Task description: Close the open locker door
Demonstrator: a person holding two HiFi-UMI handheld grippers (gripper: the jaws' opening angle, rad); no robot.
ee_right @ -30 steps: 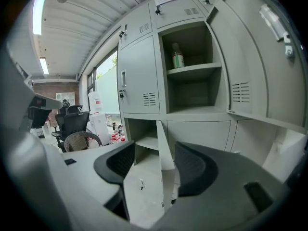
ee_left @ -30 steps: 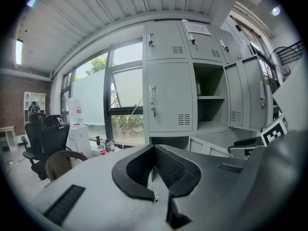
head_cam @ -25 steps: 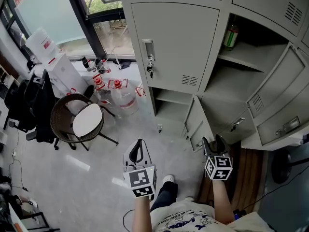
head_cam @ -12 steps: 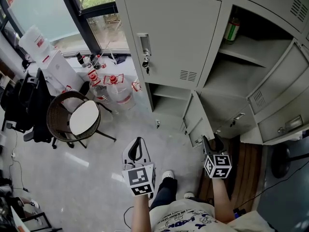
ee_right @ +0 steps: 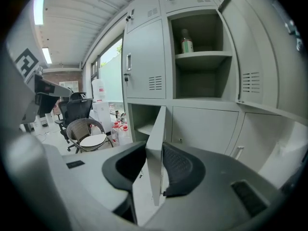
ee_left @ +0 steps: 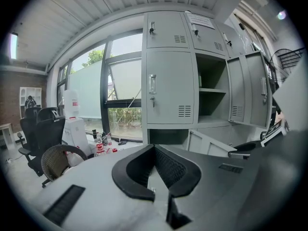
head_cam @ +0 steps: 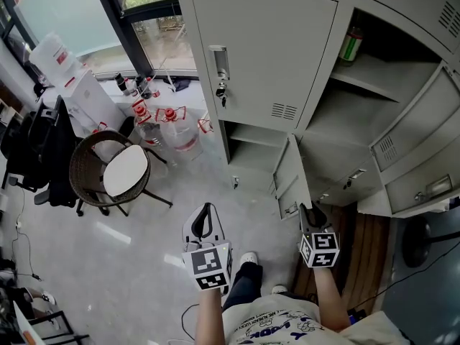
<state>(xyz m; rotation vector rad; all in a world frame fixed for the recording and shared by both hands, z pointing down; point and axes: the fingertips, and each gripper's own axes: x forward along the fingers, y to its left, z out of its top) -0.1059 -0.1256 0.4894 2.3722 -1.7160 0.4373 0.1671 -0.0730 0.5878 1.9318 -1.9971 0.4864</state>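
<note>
The low grey locker door [head_cam: 291, 175] stands swung out towards me, edge on. My right gripper [head_cam: 311, 210] is at that door's free edge. In the right gripper view the door's edge [ee_right: 155, 143] stands upright between the two black pads, and both pads touch it; the jaws have just been closing on it. My left gripper [head_cam: 207, 210] hangs over the floor to the left, away from the lockers. In the left gripper view its jaws [ee_left: 154, 150] meet at the tips with nothing between them.
To the right a tall locker stands open, its door [head_cam: 410, 131] swung out, with a green bottle [head_cam: 351, 45] on the top shelf. A wicker chair [head_cam: 115, 175], water jugs [head_cam: 169, 128] and a black office chair [head_cam: 36, 157] stand at the left by the window.
The right gripper has moved slightly in on the low door's edge and its jaws have narrowed around it. The left gripper has stayed where it was.
</note>
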